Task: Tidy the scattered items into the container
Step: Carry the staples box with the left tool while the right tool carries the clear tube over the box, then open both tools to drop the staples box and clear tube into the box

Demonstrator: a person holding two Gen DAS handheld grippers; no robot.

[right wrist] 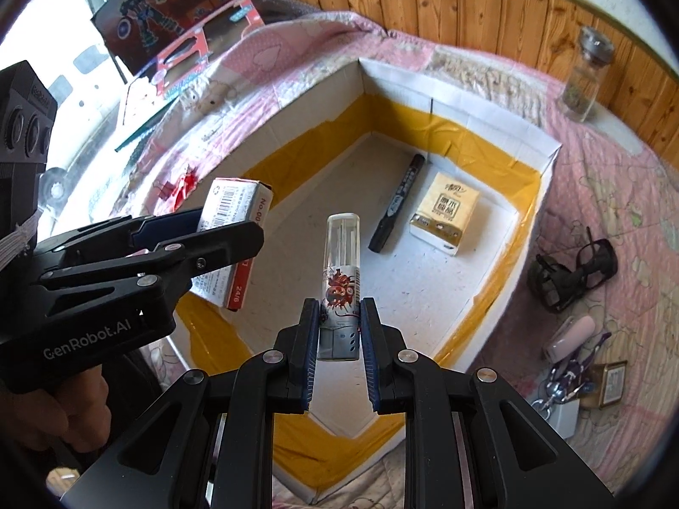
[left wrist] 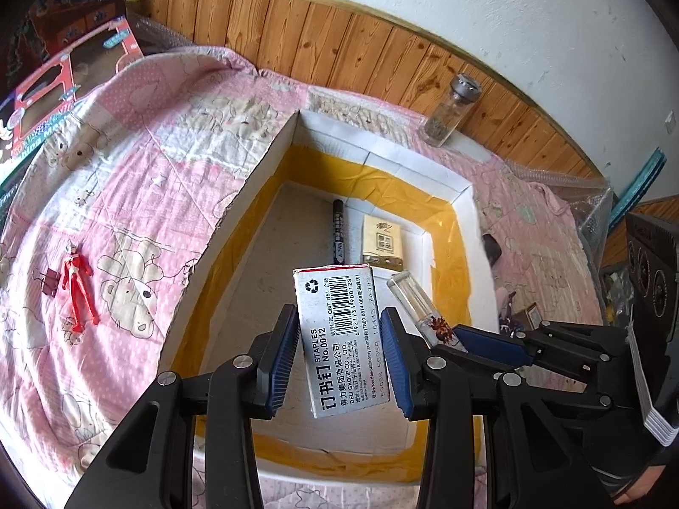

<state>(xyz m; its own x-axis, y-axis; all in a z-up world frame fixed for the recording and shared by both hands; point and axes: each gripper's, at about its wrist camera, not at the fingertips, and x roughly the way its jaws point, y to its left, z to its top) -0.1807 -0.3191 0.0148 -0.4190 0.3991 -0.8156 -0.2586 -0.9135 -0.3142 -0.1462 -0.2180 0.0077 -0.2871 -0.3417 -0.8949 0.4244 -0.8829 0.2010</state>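
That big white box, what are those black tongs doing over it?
A person is tidying things into the white box. The left tongs grip a staples box, and the right tongs grip a clear tube; both hang over the box. A black marker and a yellow packet already lie inside. A red toy figure still waits on the pink quilt.

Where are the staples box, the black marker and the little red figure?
staples box (left wrist: 343,339), left wrist view, on its barcode face.
black marker (right wrist: 397,203), right wrist view, on its barrel.
red figure (left wrist: 76,284), left wrist view, on its torso.
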